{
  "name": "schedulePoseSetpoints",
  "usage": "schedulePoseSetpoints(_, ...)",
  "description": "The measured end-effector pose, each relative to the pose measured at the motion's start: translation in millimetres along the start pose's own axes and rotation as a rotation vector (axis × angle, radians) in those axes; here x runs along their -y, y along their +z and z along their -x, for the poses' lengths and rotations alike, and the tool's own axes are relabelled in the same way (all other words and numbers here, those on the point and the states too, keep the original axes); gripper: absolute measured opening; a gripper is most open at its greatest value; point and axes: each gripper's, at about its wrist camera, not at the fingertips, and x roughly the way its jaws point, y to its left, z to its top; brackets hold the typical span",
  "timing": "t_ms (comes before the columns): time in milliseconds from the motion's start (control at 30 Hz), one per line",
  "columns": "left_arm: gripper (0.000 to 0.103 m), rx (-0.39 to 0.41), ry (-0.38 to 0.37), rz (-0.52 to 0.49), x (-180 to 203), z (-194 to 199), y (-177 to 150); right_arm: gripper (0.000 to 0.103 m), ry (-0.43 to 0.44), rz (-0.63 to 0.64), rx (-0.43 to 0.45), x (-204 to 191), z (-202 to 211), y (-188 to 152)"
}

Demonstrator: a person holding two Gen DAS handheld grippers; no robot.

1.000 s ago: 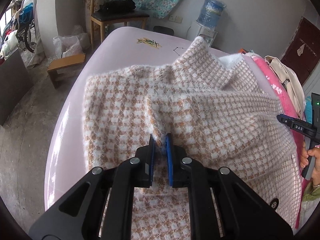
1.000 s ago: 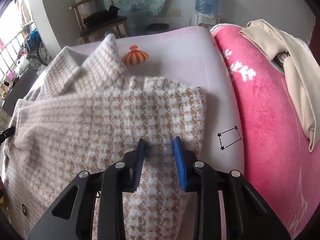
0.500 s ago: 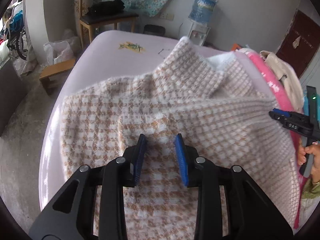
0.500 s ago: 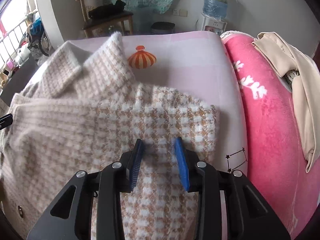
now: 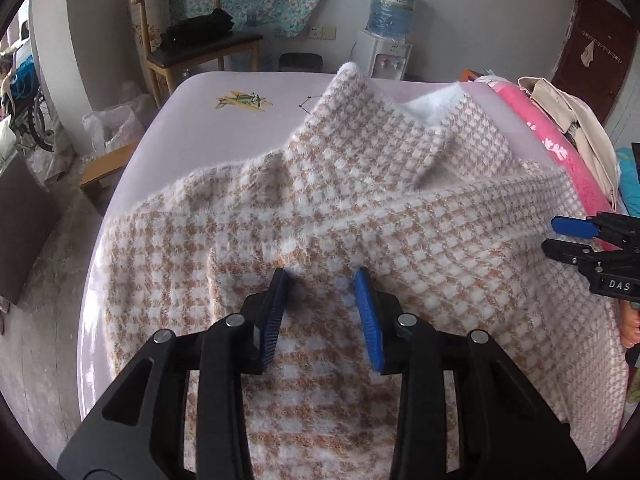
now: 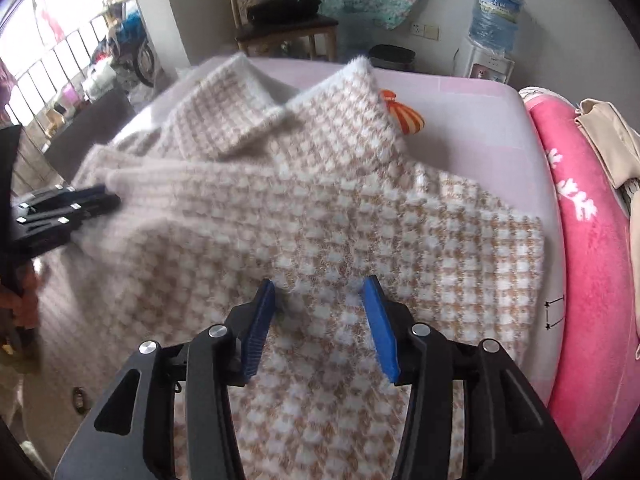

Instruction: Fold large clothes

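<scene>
Soft daylight from the window [image 6: 60,52], blown out; right view perhaps motion-blurred; fisheye-bent, dark corners.

The left tongs [image 5: 323,274] point steeply downward, their blue pads parted with nothing pinched between them. The right tongs [image 6: 321,286] tilt down likewise, jaws just spreading wider, gripping nothing. Fingers [image 5: 631,326] hold the right handle.
</scene>
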Motion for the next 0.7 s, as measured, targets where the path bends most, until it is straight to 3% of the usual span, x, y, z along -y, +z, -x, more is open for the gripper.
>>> schedulePoseSetpoints(133, 0.034, 0.026, -0.034, 0.002, -0.2, 18.2, 0.3, 0.052, -0.021, -0.082, -0.001, -0.8, 17.1, 8.8)
schedulePoseSetpoints(233, 0.035, 0.050, -0.122, -0.035, 7.2, 36.0, -1.8, 0.052, 0.067, -0.038, 0.049, -20.1, 38.2, 8.1)
schedulePoseSetpoints(267, 0.041, 0.047, -0.132, -0.055, 11.3, 38.2, -3.7, 0.052, 0.085, -0.009, 0.046, -28.8, 38.6, 7.9)
schedulePoseSetpoints(333, 0.045, 0.015, -0.090, -0.089, 21.2, 29.2, -8.6, 0.052, 0.088, 0.046, 0.020, -44.1, 27.0, 8.6)
schedulePoseSetpoints(400, 0.045, -0.010, -0.013, -0.089, 24.6, 13.2, -10.6, 0.052, -0.027, 0.095, -0.026, -56.7, 1.7, 10.7)
schedulePoseSetpoints(433, 0.045, 0.009, 0.003, -0.088, 27.5, 11.3, -9.6, 0.053, -0.038, 0.099, 0.001, -60.4, 0.4, 10.0)
schedulePoseSetpoints(500, 0.045, 0.002, -0.001, -0.064, 26.3, 15.2, -8.8, 0.053, -0.023, 0.044, -0.008, -57.9, 5.2, 11.8)
schedulePoseSetpoints(567, 0.045, 0.003, -0.050, -0.050, 22.3, 26.7, -11.3, 0.054, 0.010, -0.015, 0.003, -52.4, 23.5, 7.4)
schedulePoseSetpoints(633, 0.052, 0.014, -0.073, -0.083, 25.3, 41.0, -20.0, 0.058, 0.035, -0.018, 0.032, -50.4, 45.3, -7.5)
schedulePoseSetpoints(700, 0.064, -0.005, -0.074, -0.114, 29.6, 42.6, -31.1, 0.070, -0.001, -0.011, 0.042, -49.9, 54.3, -27.7)
